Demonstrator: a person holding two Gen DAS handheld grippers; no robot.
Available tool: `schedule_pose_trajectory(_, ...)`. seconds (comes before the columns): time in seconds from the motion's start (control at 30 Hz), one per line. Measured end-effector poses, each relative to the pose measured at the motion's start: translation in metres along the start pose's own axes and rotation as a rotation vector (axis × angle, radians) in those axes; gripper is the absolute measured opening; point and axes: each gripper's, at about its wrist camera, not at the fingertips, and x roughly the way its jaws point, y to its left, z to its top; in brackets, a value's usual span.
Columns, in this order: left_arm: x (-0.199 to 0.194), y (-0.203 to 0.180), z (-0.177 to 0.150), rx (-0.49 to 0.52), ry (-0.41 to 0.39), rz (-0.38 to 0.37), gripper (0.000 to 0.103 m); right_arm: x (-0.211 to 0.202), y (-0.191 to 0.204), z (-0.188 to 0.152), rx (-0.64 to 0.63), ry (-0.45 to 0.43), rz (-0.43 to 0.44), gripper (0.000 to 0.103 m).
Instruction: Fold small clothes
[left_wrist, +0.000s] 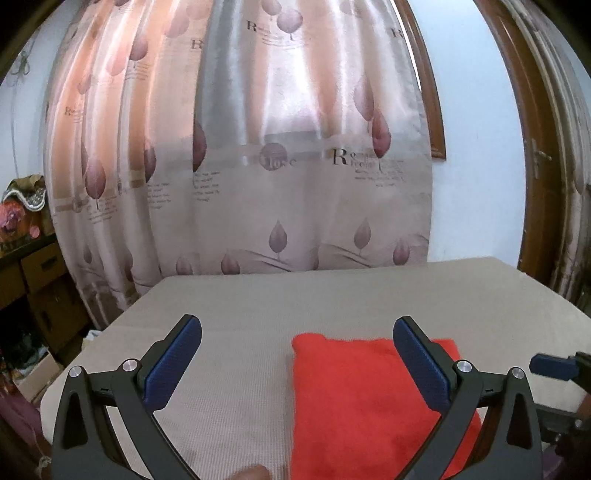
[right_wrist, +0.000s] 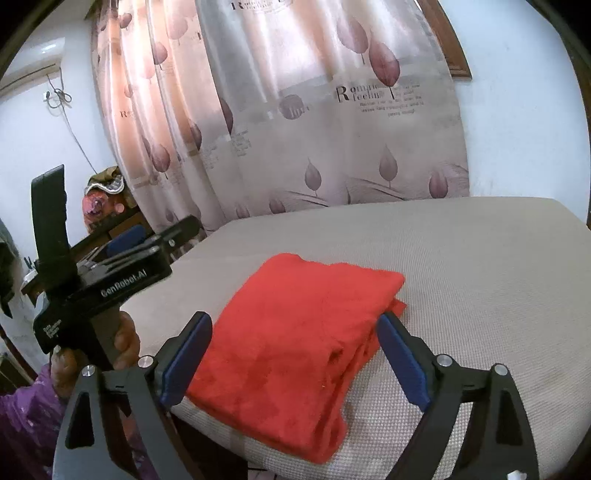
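A red fleece garment lies folded in layers on the beige table, near its front edge. It also shows in the left wrist view. My right gripper is open and empty, held above the garment with its blue pads on either side. My left gripper is open and empty, above the table at the garment's left edge. The left gripper's body shows in the right wrist view, held by a hand. A blue finger of the right gripper shows at the right edge of the left wrist view.
A patterned curtain hangs behind the table's far edge. Wooden drawers and clutter stand at the left. A wooden door frame is at the right. The table's left edge drops to the floor.
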Motion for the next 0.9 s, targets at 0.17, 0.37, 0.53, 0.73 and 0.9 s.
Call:
schedule_pose_trajectory(0.17, -0.002, -0.001, 0.001, -0.014, 0.020, -0.028, 0.103, 0.000, 0.001, 0.002, 0.002, -0.007, -0.005, 0.093)
schedule_pose_trajectory(0.37, -0.004, -0.005, -0.003, 0.013, 0.029, -0.036, 0.103, 0.000, 0.003, 0.000, -0.009, -0.005, -0.034, 0.096)
schedule_pose_trajectory(0.53, -0.001, -0.009, -0.010, 0.044, 0.049, -0.046, 0.103, 0.001, 0.004, -0.004, -0.005, 0.006, -0.057, 0.097)
schedule_pose_trajectory(0.73, 0.003, -0.012, -0.018, 0.038, 0.064, -0.051, 0.103, 0.004, 0.003, -0.007, 0.001, 0.019, -0.068, 0.098)
schedule_pose_trajectory(0.9, 0.008, -0.013, -0.022, 0.033, 0.092, -0.041, 0.103, 0.003, 0.003, -0.007, -0.011, 0.018, -0.085, 0.100)
